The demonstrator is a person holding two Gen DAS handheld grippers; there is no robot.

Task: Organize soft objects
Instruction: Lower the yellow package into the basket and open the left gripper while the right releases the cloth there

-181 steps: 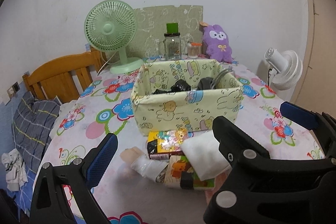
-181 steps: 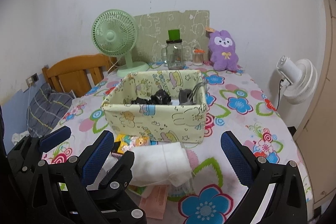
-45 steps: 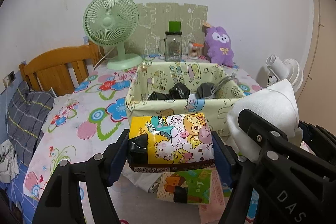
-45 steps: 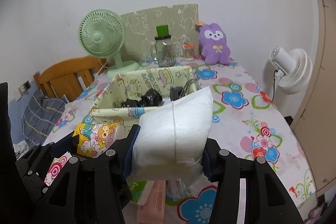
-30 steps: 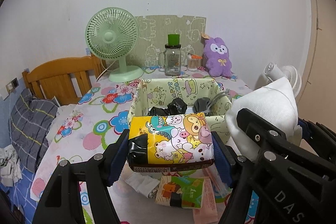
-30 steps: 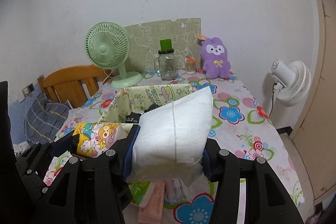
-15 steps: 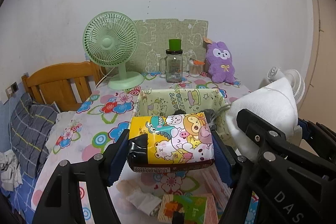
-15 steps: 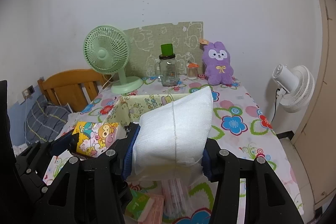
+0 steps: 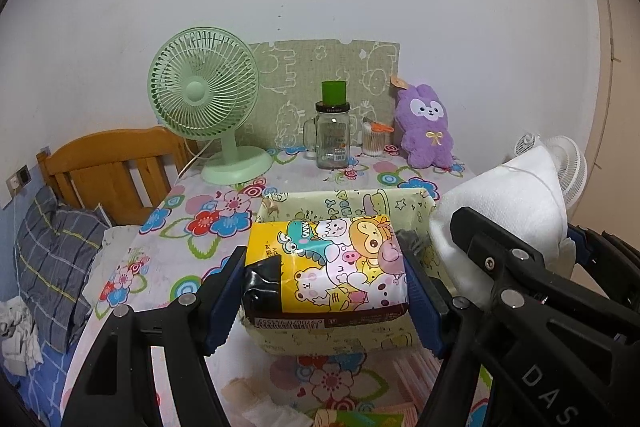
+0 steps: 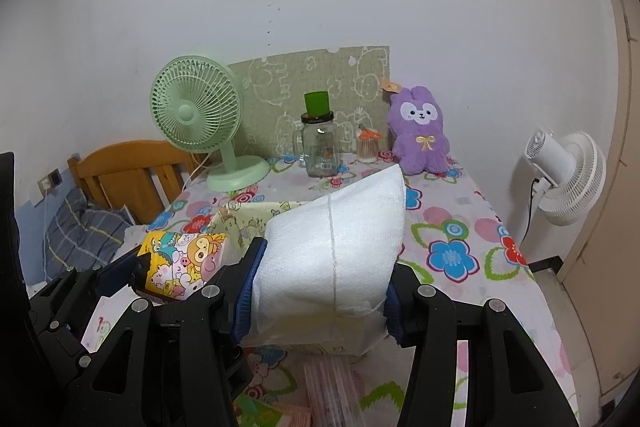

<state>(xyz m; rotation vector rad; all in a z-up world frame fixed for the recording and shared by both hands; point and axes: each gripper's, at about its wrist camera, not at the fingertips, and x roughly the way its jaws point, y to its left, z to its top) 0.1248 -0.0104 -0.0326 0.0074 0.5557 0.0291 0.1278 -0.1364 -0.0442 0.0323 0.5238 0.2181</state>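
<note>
A: L claw (image 9: 326, 281) status?

B: Clamped on the cartoon tissue pack (image 9: 326, 263), blue pads tight on both short ends. Pack's held level, off the counter (image 9: 188, 251), in front of the fabric bin (image 9: 348, 201) in the left wrist view, covering most of its near wall.

A: R claw (image 10: 320, 291)?

B: Gripping the white soft pack (image 10: 332, 247), squeezed at its base, top corner poking up toward 1 o'clock. Also lifted clear of the counter. In its own view the white pack hides most of the bin; only a strip of rim shows at approx 10 o'clock of the pack.

A: The two relative to each other?

B: Side by side, close. From the right wrist cam the tissue pack sits at 9 o'clock of the white pack. From the left cam the white pack's at 3 o'clock of the tissue pack.

A: Bin contents?

B: Can't tell, packs block the inside.

A: Anything else on the counter?

B: Green fan (image 9: 204, 95) at 11 o'clock of the bin, glass jar (image 9: 332, 135) w/ green lid at 12, cotton swab cup (image 9: 374, 141) just beside it, purple plush bunny (image 9: 426, 129) at 1 o'clock, by the wall. Loose packets low in frame, at 6 o'clock of the bin, mostly cut off. White fan (image 10: 568, 179) stands off the counter at 3 o'clock; wooden chair (image 9: 108, 171) at 9.
</note>
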